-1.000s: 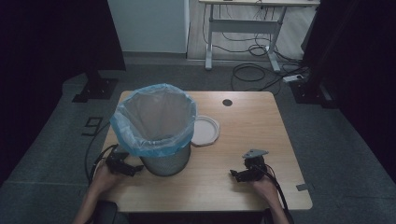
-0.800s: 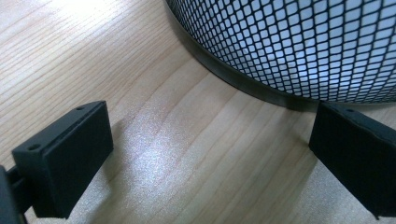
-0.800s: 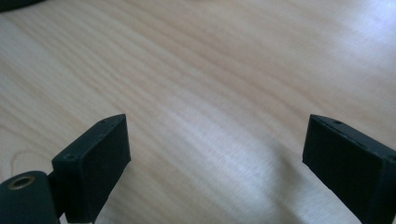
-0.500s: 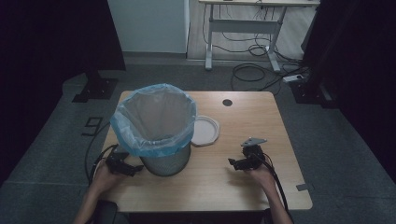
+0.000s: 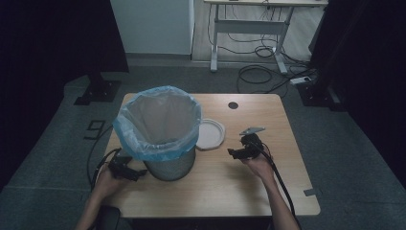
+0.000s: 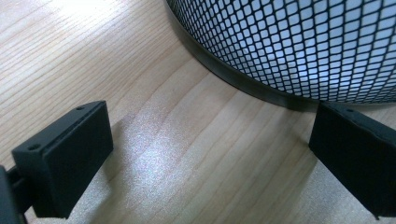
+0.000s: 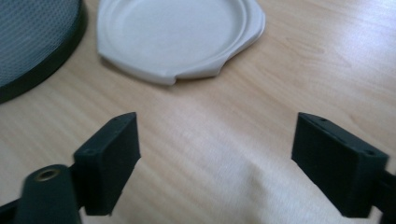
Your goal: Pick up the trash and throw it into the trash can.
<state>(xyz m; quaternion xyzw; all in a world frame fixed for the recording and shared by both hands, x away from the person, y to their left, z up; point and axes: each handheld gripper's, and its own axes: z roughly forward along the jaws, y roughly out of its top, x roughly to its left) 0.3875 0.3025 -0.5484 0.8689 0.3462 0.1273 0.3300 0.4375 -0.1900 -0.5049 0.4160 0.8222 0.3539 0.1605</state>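
A black mesh waste bin (image 5: 165,143) lined with a blue plastic bag stands on the left half of the wooden table (image 5: 287,191). Its mesh wall (image 6: 299,42) looms just ahead of my left gripper (image 6: 210,163), whose jaws stand wide apart over bare wood. That left gripper (image 5: 139,172) rests low at the bin's left base. A white round plate (image 5: 210,134) lies to the right of the bin. My right gripper (image 5: 234,153) points at this plate (image 7: 177,32), open and empty (image 7: 217,163), a short way from its rim.
A small dark round hole (image 5: 233,105) marks the table's far side. A grey tab (image 5: 310,192) sits at the right front edge. Cables trail from both grippers. Behind the table stand a white desk frame (image 5: 249,33) and floor cables (image 5: 268,72).
My right gripper has moved forward and left toward the white plate. The left gripper has stayed beside the bin's base.
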